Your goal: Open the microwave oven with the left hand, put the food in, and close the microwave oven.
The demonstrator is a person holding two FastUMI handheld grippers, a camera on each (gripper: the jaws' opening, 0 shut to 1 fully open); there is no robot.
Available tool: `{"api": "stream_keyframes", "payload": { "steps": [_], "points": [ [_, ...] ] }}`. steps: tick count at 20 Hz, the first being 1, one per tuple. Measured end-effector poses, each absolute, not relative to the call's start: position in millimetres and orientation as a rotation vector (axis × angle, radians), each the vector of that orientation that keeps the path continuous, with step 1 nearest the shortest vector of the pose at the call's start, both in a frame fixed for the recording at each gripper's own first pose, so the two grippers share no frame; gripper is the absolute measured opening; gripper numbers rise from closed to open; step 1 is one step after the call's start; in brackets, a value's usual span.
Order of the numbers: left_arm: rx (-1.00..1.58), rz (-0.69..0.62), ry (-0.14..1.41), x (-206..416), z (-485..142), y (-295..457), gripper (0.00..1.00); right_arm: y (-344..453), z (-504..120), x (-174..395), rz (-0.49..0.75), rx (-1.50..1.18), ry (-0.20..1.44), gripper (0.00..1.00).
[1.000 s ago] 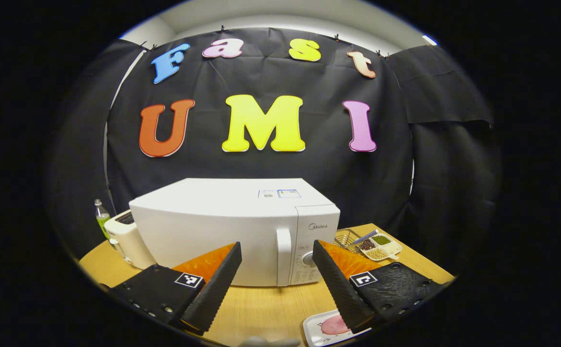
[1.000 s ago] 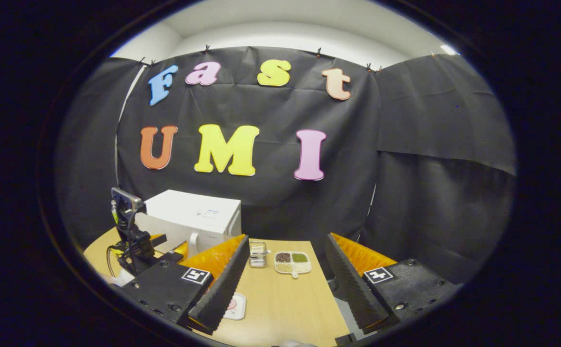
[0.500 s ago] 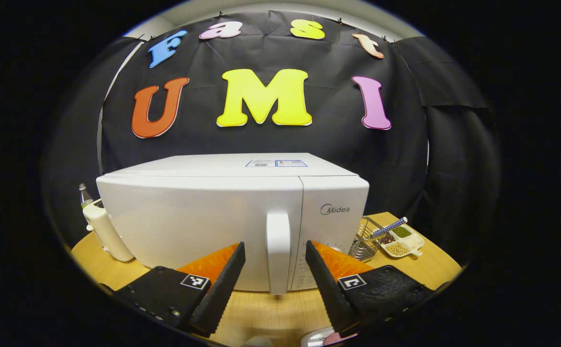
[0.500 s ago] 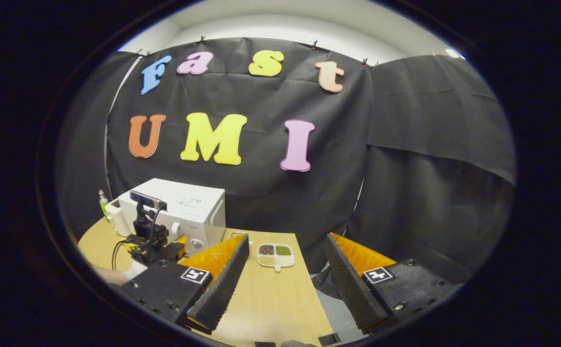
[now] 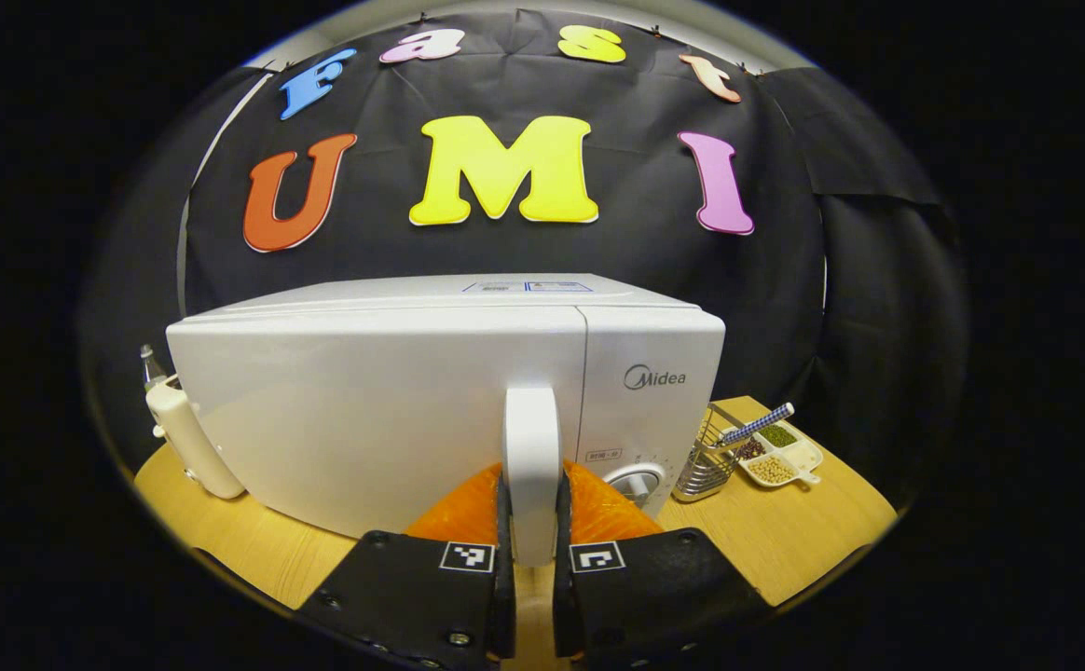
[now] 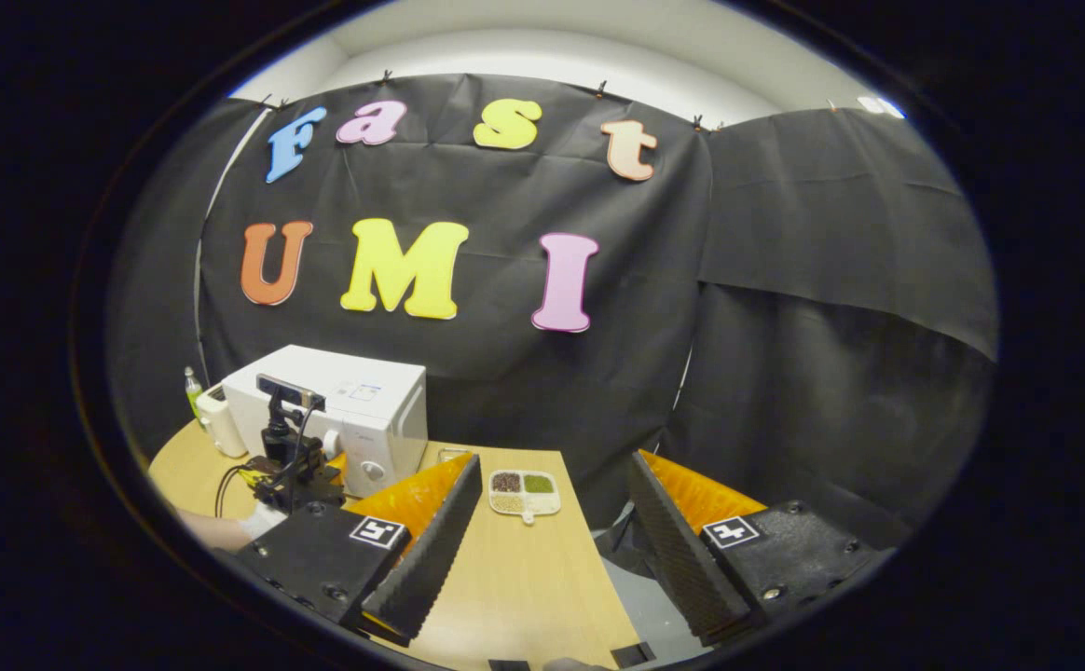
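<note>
On the wooden table (image 5: 785,545) the white microwave oven (image 5: 431,391) stands squarely ahead in the left gripper view, its door (image 5: 375,410) flush with the body and so not yet opened. The step in hand looks to be the first one, taking hold of the door. The vertical white handle (image 5: 531,466) sits between the jaws of the left gripper (image 5: 531,545), which pinch it from both sides near its lower end. The next move probably calls for a pull toward the person that swings in an arc about the hinge on the door's far left edge (a straight tug might slip the jaws off the smooth handle). In the right gripper view the right gripper (image 6: 552,550) hovers over the table with its jaws spread and nothing in them, well apart from the oven. A small divided dish (image 6: 524,492) of grains lies near the table's far edge; the food to go in cannot be picked out.
</note>
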State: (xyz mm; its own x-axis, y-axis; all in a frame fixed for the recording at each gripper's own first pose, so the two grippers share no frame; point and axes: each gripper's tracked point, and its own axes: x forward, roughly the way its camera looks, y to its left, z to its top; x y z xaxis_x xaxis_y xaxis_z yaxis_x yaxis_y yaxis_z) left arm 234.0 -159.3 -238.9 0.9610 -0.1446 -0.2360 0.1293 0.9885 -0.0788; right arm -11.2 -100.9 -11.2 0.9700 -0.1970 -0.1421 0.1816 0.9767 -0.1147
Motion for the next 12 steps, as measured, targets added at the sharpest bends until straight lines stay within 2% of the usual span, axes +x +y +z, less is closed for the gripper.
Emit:
{"api": "stream_keyframes", "payload": {
  "steps": [1,2,3,4,5,6,7,12],
  "points": [
    [-0.07,-0.143,0.246,233,-238,-159,0.16,-99,-11,-13,-0.19,-0.102,0.152,1.0],
    [-0.071,-0.149,0.253,232,-238,-159,0.16,-97,-11,-16,-0.189,-0.103,0.155,0.93],
    [-0.073,-0.156,0.255,232,-239,-159,0.16,-95,-11,-18,-0.188,-0.105,0.154,1.0],
    [-0.076,-0.165,0.259,232,-238,-158,0.16,-93,-11,-20,-0.188,-0.109,0.154,1.0],
    [-0.08,-0.172,0.261,231,-239,-159,0.16,-92,-11,-22,-0.189,-0.113,0.15,0.93],
    [-0.08,-0.177,0.266,229,-239,-159,0.16,-92,-10,-25,-0.192,-0.114,0.145,0.93],
    [-0.08,-0.18,0.265,227,-238,-158,0.16,-90,-11,-27,-0.192,-0.111,0.146,0.99],
    [-0.039,-0.196,0.237,172,-239,-141,0.15,-77,-17,-38,-0.17,-0.101,0.151,0.99]
  ]
}}
